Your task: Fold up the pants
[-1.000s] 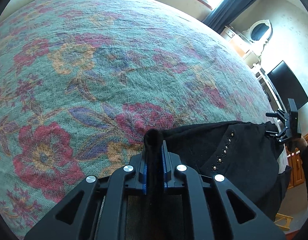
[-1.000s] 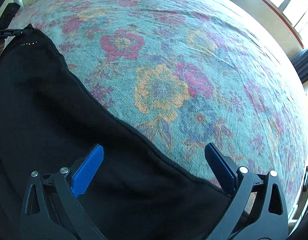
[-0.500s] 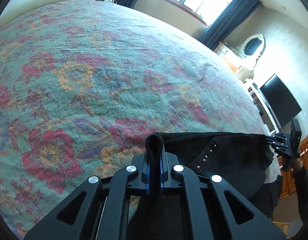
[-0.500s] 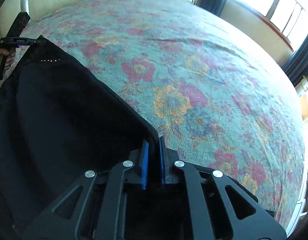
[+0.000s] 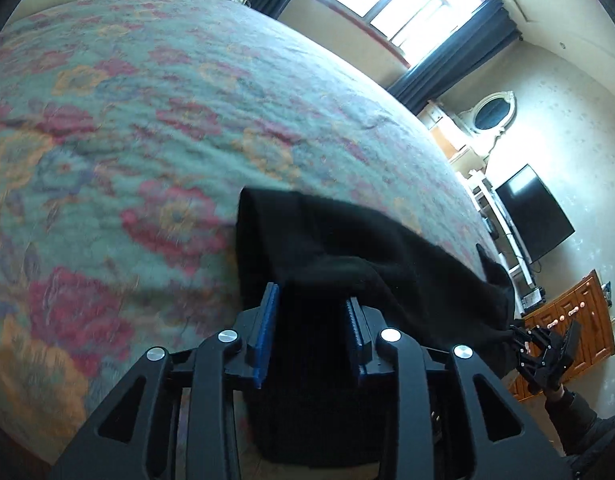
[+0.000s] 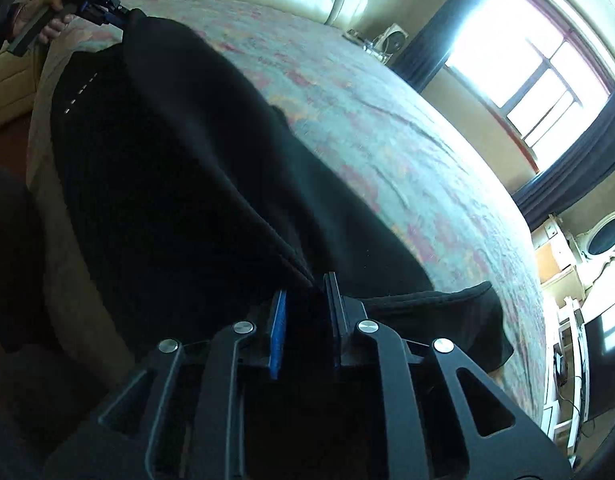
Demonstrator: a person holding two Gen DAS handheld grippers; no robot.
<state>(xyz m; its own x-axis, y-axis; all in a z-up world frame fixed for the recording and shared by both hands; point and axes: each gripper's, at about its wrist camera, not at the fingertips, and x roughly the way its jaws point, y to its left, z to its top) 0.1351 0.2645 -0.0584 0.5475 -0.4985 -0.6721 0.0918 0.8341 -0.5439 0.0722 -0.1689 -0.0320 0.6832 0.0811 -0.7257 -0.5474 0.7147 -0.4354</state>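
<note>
The black pants [image 6: 179, 184] hang stretched between both tools at the edge of the flowery bed [image 5: 155, 120]. The left tool [image 5: 311, 312] is partly open with fabric bunched between its pads; the right tool [image 6: 305, 316] is nearly closed, pinching an edge. The lower legs are cut off from view, and the left view is blurry.
</note>
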